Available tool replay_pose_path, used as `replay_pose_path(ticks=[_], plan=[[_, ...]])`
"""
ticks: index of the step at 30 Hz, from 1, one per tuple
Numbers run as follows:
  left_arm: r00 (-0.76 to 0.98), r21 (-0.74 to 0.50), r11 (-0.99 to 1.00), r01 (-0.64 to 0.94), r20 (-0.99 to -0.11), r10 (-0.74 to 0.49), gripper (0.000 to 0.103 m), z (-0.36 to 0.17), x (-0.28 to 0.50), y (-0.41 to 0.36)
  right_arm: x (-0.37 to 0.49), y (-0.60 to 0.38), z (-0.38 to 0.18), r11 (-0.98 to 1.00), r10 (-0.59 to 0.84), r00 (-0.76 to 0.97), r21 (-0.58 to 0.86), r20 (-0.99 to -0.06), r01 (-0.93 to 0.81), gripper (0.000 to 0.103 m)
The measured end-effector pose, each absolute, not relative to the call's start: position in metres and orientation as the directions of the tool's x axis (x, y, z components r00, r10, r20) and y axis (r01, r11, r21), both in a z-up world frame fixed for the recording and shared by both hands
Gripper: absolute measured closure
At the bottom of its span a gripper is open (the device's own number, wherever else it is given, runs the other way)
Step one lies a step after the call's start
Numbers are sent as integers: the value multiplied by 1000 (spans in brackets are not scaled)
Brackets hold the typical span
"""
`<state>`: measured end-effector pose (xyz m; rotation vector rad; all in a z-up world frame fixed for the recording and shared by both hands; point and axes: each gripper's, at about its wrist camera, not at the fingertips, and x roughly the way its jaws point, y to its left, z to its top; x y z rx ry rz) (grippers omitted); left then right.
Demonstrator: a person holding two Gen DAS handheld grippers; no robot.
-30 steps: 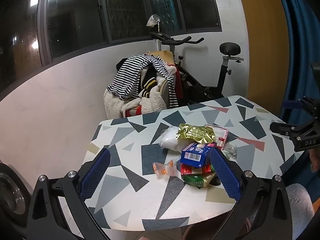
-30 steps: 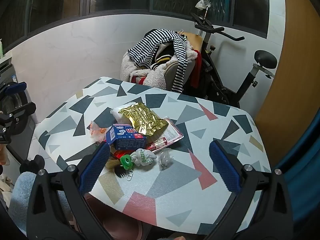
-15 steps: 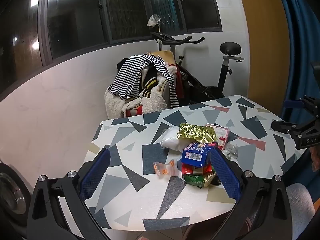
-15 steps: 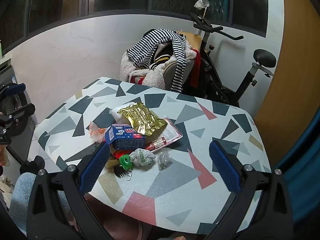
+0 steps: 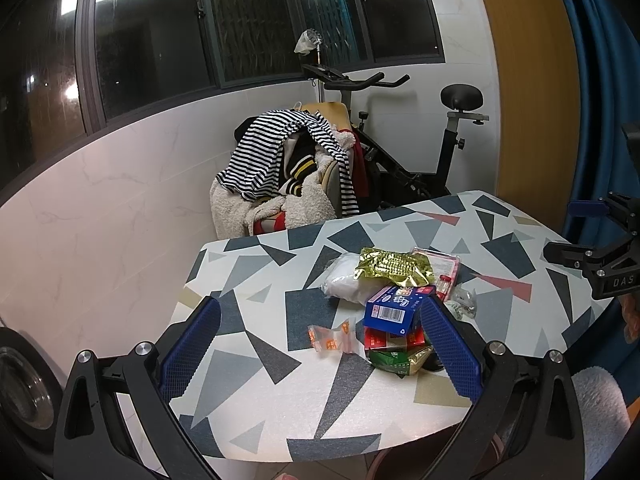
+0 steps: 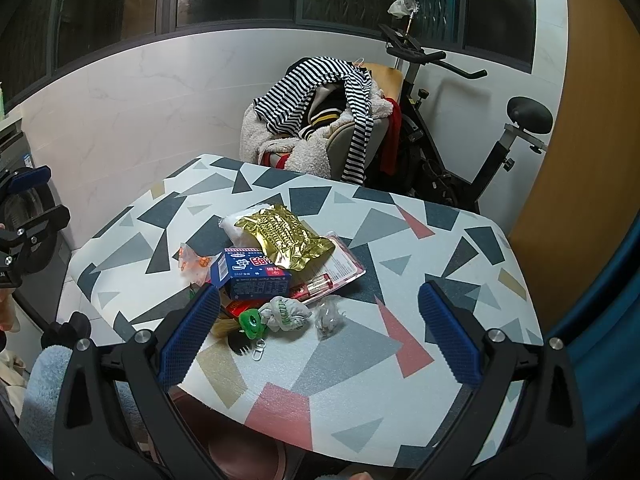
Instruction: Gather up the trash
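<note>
Both grippers hover above the table (image 6: 440,240), jaws spread wide, holding nothing: left gripper (image 5: 318,354), right gripper (image 6: 318,334). The trash pile (image 6: 276,264) sits near the table's front edge; a blue box (image 5: 394,310) and gold wrapper (image 6: 286,236) cover lower items, hard to identify. The left gripper's right finger (image 5: 450,350) hides the pile's edge.

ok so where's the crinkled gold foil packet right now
In the right wrist view, the crinkled gold foil packet tops the trash pile mid-table, overlapping the blue cardboard box at its near left and the white plastic bag behind it.
</note>
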<state>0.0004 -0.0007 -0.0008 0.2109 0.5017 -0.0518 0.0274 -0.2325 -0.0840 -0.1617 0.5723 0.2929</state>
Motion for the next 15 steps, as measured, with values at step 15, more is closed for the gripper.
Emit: replay_pose_path(ticks=[15], plan=[[875,188,977,100,-484,3,5,1,3,7,28,-233,-84,945,228,799,-70,-556,-319,6]])
